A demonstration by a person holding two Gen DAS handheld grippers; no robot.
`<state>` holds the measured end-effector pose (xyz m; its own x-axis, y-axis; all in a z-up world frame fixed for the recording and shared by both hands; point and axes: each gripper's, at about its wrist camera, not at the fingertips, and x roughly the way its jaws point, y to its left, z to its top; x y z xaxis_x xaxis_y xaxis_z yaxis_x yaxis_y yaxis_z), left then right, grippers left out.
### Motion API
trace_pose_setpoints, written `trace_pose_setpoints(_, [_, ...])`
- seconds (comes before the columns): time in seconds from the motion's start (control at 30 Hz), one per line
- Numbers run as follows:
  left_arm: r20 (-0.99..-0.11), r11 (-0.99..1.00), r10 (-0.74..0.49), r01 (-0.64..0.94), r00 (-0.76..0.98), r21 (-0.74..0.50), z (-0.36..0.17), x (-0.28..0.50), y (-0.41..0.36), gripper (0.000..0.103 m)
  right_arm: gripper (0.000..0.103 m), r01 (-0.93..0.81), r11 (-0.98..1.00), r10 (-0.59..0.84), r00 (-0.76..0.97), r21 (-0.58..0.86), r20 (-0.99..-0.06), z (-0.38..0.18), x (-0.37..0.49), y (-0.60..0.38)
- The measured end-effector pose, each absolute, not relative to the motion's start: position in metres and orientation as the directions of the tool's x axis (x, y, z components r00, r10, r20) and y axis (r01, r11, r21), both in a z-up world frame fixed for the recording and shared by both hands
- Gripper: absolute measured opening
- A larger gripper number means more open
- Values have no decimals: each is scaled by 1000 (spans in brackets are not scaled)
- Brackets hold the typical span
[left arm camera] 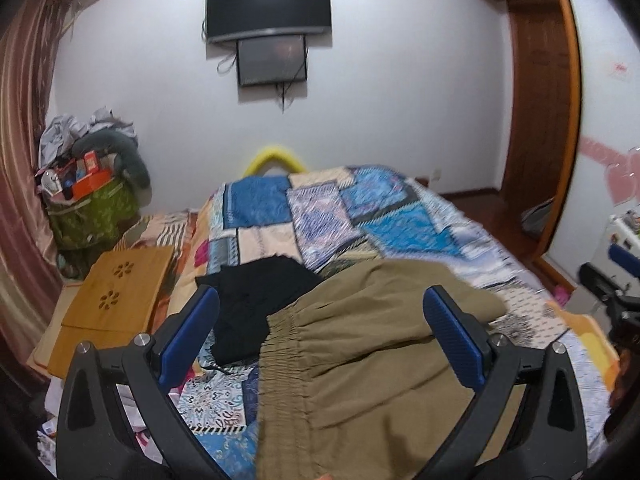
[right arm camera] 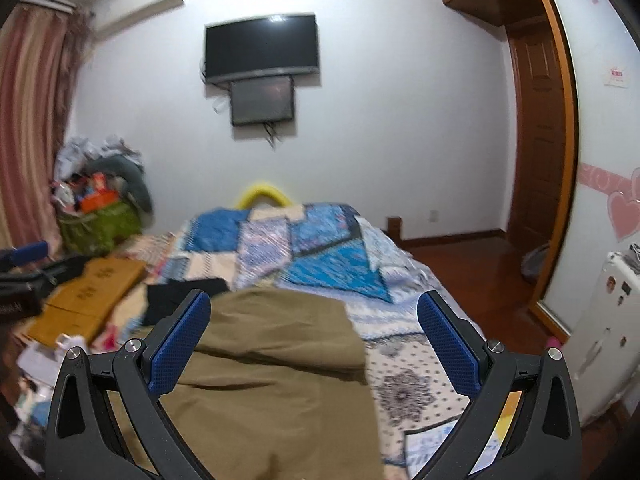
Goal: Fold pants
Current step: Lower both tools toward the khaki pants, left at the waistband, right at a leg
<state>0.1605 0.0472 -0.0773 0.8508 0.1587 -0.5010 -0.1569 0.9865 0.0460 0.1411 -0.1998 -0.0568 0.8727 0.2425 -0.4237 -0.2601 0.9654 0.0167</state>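
Olive-khaki pants (left arm camera: 360, 344) lie on the patchwork bedspread (left arm camera: 320, 216), the elastic waistband (left arm camera: 288, 344) at the left. My left gripper (left arm camera: 320, 312) is open and empty, held above the waistband area. In the right wrist view the pants (right arm camera: 276, 364) lie folded over, a layer on top at the far end. My right gripper (right arm camera: 314, 316) is open and empty above the pants' right part. The right gripper also shows at the left wrist view's right edge (left arm camera: 616, 280).
A black garment (left arm camera: 256, 304) lies on the bed left of the pants. A wooden lap tray (left arm camera: 116, 296) sits at the left bedside. A green bag with clutter (left arm camera: 88, 208) stands by the curtain. A TV (left arm camera: 268, 8) hangs on the far wall. A white appliance (right arm camera: 600, 332) stands at right.
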Motion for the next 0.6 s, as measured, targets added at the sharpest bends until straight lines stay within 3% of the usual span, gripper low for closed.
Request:
trace_pose_setpoints(0.17, [-595,985,171,-146,785,90,-108,208,67,103,103,-246,969,209,827,-1,-522,-82,174,-209])
trace_pose_setpoints(0.33, [-702,991,127,-126,701,54,-143,246,89,103,103,-264,965,210,754,6,-623,-111,204,-212])
trace_pose_setpoints(0.5, [-817,993,60,-120,573,-11,-186,273,113,92,101,-284,956,248,658,70,-711,-140,231,-215])
trace_pose_setpoints(0.6, [-861,992,33,-119,508,-32,-207,279,123,90,96,-291,949,276,594,118,-756,-159,248,-217])
